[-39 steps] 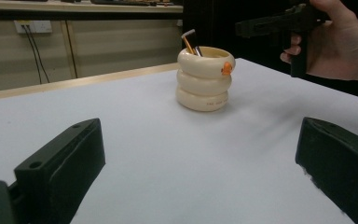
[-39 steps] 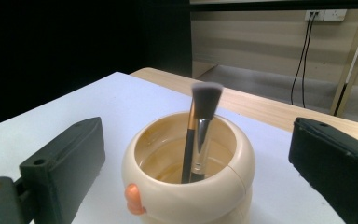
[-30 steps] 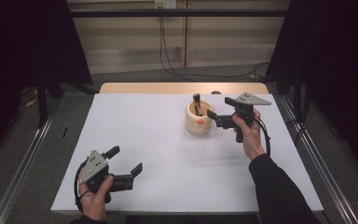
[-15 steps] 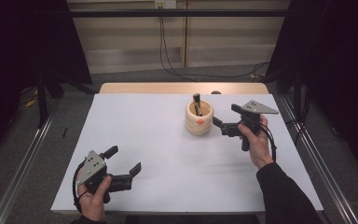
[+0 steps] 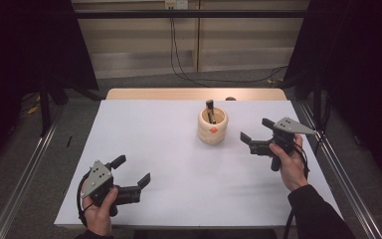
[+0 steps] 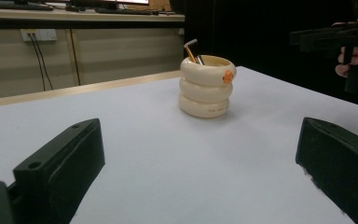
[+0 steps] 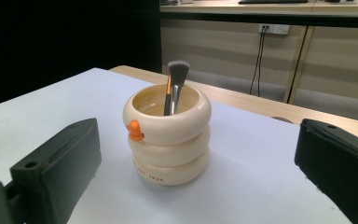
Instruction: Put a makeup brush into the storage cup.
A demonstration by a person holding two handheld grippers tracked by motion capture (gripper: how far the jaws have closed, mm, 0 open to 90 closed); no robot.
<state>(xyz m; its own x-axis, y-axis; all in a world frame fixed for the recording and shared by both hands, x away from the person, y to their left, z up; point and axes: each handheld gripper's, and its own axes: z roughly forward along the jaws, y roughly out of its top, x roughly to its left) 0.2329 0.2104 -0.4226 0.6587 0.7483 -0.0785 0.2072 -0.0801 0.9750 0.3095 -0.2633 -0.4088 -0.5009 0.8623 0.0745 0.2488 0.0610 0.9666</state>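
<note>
So there's this cream holder [image 5: 212, 127] shaped like three stacked rings, sitting upright on the white table [image 5: 179, 149], a bit right of centre and toward the far side. It's got a little orange blob on the top ring, and a brush [image 7: 175, 86] standing in it, bristles up, leaning on the inner wall. Looks like a second thin handle next to it, but I can't really make it out.

The right gripper [image 5: 255, 134] is held above the table just right of the holder, near it but not touching. Jaws spread wide, nothing between them. In the right gripper view the holder [image 7: 168, 135] sits in the gap between the two black jaws, farther out than their tips.

The left gripper [image 5: 133, 171] is way down at the near left corner, well apart from the holder. Jaws wide apart too, nothing in them. From the left gripper view you can see the holder [image 6: 206, 86] off across the table, and the right gripper [image 6: 335, 35] hanging at the far right edge.

Beyond the white top there's a strip of bare wood at the far edge.
</note>
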